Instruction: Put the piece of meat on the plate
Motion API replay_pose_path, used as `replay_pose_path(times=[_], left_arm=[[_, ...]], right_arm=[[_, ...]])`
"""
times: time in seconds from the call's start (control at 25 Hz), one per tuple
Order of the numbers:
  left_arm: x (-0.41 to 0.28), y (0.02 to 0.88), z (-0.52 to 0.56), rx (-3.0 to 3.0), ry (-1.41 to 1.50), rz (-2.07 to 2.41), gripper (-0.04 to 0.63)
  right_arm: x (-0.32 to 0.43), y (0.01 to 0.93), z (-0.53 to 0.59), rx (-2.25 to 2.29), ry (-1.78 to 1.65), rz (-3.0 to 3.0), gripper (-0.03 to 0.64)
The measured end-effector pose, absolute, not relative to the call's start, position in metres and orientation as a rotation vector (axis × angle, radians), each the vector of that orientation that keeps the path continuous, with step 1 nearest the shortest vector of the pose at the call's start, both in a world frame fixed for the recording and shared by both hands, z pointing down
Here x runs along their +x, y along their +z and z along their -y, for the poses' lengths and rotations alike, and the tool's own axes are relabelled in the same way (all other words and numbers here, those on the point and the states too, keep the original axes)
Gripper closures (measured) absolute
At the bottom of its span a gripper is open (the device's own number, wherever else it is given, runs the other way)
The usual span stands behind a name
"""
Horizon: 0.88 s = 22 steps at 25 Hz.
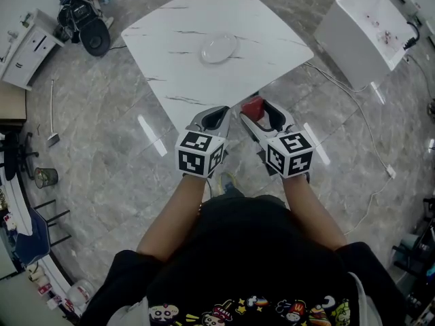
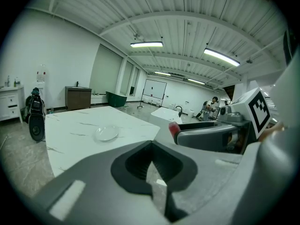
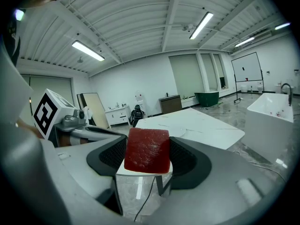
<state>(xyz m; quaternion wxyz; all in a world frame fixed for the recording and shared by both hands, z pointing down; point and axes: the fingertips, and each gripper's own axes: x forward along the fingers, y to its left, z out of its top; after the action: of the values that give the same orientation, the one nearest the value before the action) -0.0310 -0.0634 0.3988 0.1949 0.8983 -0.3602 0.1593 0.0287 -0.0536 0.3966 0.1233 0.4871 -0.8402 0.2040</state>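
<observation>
A red slab of meat (image 3: 147, 151) sits clamped between the jaws of my right gripper (image 1: 253, 111), which hangs just off the near corner of the white marble table (image 1: 258, 39). The meat (image 1: 253, 106) shows red at the jaw tips in the head view and again as a red edge (image 2: 174, 128) in the left gripper view. A clear glass plate (image 1: 219, 47) lies mid-table, also visible as the plate (image 2: 107, 133) to the left and ahead. My left gripper (image 1: 216, 119) is beside the right one, jaws together and holding nothing.
A white bathtub (image 1: 370, 29) stands on the floor to the right of the table, with cables trailing past it. A black bag (image 1: 81, 20) and a white cabinet (image 1: 27, 49) sit at the far left. The floor is grey marble.
</observation>
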Motion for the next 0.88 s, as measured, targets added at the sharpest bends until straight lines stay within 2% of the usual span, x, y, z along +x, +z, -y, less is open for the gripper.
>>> replay_pose_path(times=[0.88], left_arm=[[-0.033, 0.415, 0.126, 2.448, 0.45, 1.053, 0.595]], right_arm=[[0.024, 0.414, 0.12, 1.301, 0.639, 2.463, 0.302]])
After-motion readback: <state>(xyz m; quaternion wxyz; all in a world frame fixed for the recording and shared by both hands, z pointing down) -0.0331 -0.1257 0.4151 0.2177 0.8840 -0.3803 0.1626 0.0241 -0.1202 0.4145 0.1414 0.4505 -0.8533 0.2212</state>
